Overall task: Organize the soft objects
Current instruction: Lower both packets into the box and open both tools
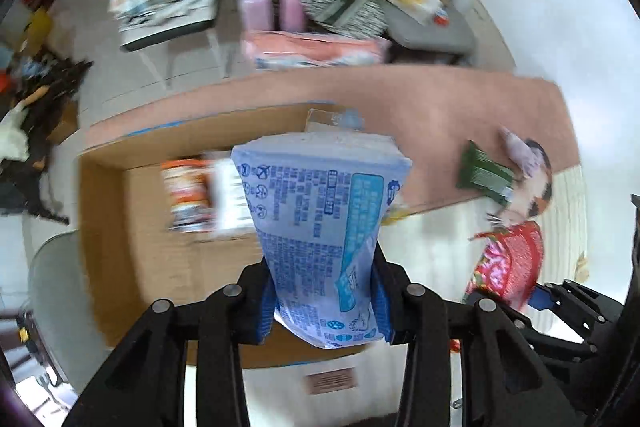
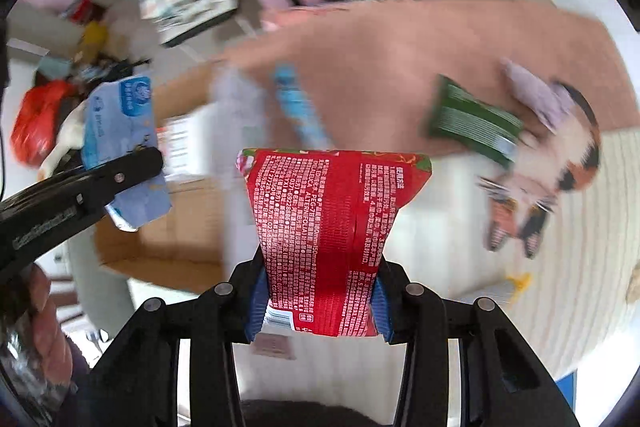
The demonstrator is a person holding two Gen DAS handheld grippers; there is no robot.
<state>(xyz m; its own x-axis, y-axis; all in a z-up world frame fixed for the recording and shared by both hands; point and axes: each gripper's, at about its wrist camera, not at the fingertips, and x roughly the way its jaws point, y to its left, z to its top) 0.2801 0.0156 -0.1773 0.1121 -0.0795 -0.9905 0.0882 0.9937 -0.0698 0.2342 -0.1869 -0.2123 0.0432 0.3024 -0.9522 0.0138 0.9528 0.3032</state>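
Both jaws are clenched on soft packs. Your left gripper (image 1: 322,301) pinches a pale blue, printed plastic tissue pack (image 1: 320,227) near its lower end, holding it above the open brown cardboard box (image 1: 132,227). Your right gripper (image 2: 318,301) squeezes a red, printed plastic wipes-style pack (image 2: 334,227) the same way, over the white tabletop and just beside the box.

Each pack waists in between the pads and flares wide above, so judge them light, squashy and filled with something that gives. The film looks glossy and probably slippery; a low pinch like this may let the top-heavy end flop or slide out if you swing fast. A hold nearer the middle would likely steady them.

A dark green foil packet (image 2: 472,121) and a calico cat plush toy (image 2: 552,155) lie touching on the pink mat (image 2: 400,47), well apart from the box.
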